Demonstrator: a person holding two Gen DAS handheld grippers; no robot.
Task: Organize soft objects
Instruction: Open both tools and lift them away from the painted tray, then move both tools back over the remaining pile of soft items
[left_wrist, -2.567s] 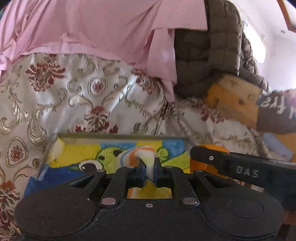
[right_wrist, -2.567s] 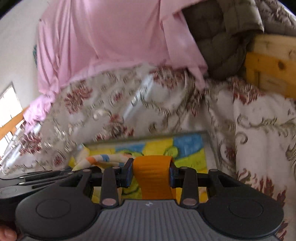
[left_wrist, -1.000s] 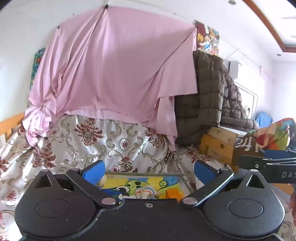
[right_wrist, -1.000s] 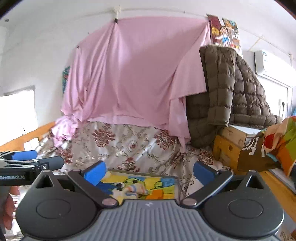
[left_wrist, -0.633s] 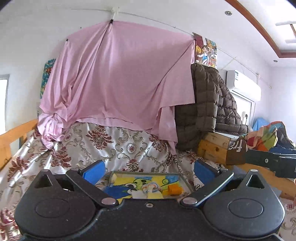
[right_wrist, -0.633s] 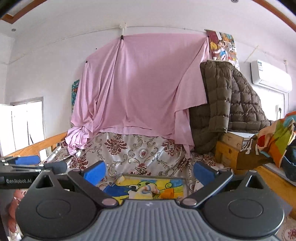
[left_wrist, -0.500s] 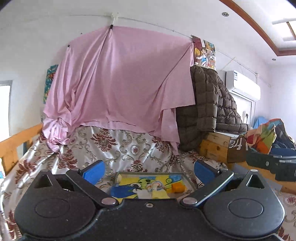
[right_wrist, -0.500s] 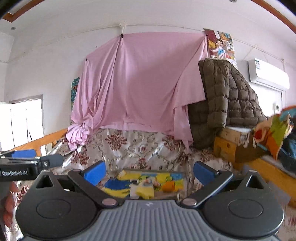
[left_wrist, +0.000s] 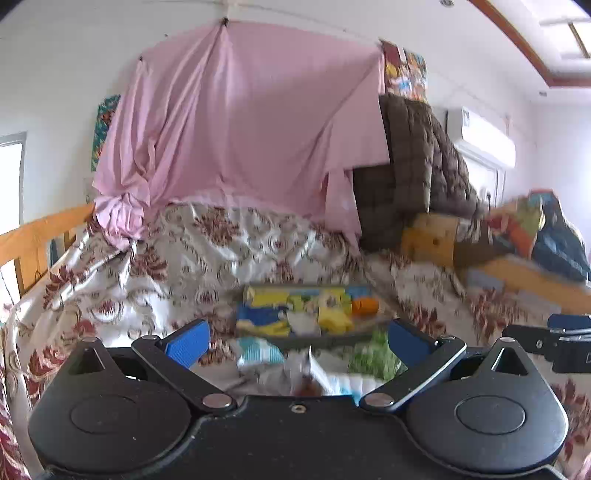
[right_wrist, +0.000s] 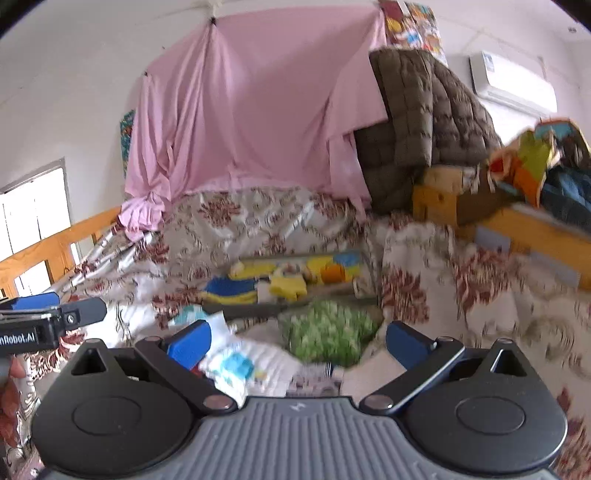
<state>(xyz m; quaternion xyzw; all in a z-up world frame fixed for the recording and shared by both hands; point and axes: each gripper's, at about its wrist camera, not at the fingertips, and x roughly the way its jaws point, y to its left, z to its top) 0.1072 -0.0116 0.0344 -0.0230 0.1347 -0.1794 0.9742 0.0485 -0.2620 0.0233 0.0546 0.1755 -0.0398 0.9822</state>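
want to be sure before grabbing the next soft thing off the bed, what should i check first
1. Left tool open and holding nothing: ok, blue pads spread wide.
2. Right tool open and holding nothing: ok.
3. Orange roll and yellow piece lying in the tray: ok.
4. Next item within reach: ok, the green patterned cloth and the white and blue cloth lie on the bedspread in front of the tray.
5. Clear view for aiming: not ok, both views are motion-blurred.
6. What the small items nearest the left tool are: cannot tell, too blurred.
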